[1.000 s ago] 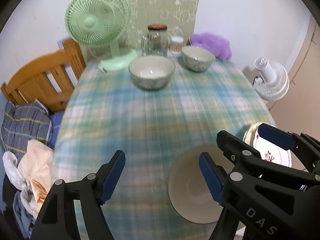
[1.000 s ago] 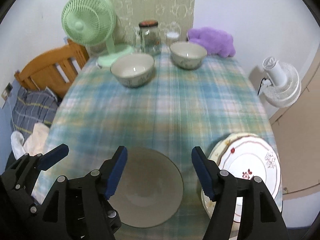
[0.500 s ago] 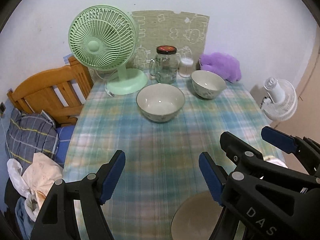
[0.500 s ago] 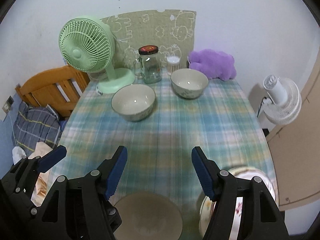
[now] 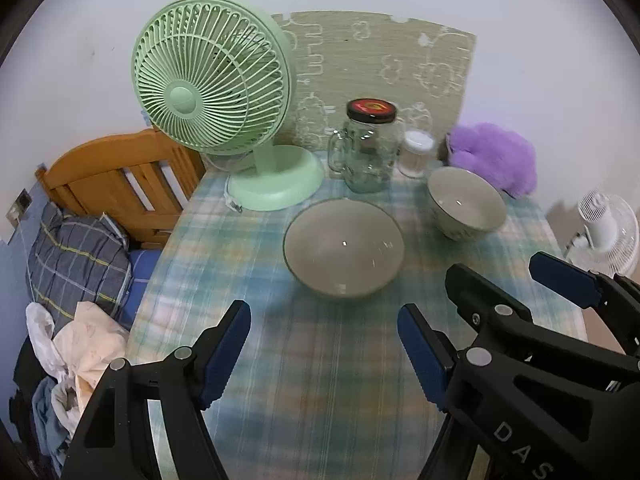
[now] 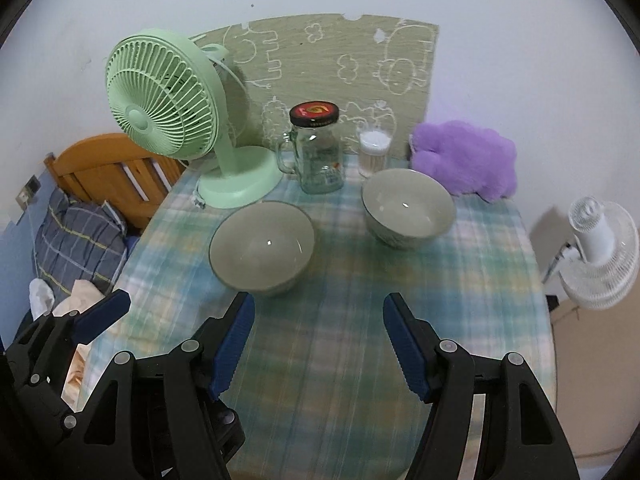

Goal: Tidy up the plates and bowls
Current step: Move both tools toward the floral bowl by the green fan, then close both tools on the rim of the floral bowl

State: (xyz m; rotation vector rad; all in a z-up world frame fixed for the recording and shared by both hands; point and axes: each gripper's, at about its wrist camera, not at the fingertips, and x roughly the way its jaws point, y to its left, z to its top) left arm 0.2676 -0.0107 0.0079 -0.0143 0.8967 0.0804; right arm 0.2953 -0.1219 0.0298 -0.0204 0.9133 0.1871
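Note:
Two grey-green bowls stand on the plaid-clothed table (image 5: 320,380). The wider bowl (image 5: 343,248) (image 6: 262,248) is nearer, at the table's middle. The smaller, deeper bowl (image 5: 466,204) (image 6: 409,208) stands behind it to the right. My left gripper (image 5: 323,350) is open and empty, just in front of the wide bowl. My right gripper (image 6: 318,344) is open and empty, in front of and between the two bowls. It also shows in the left wrist view (image 5: 560,284) at the right.
At the table's back stand a green desk fan (image 5: 224,120), a glass jar with a black lid (image 5: 370,148), a small white-filled container (image 5: 416,152) and a purple plush (image 5: 494,156). A wooden bed frame (image 5: 116,184) with bedding is left. A white fan (image 6: 600,248) stands right.
Both grippers have moved forward toward the far bowls. The near bowl and the floral plates at the table's front have slipped out of view below. Both grippers stay open.

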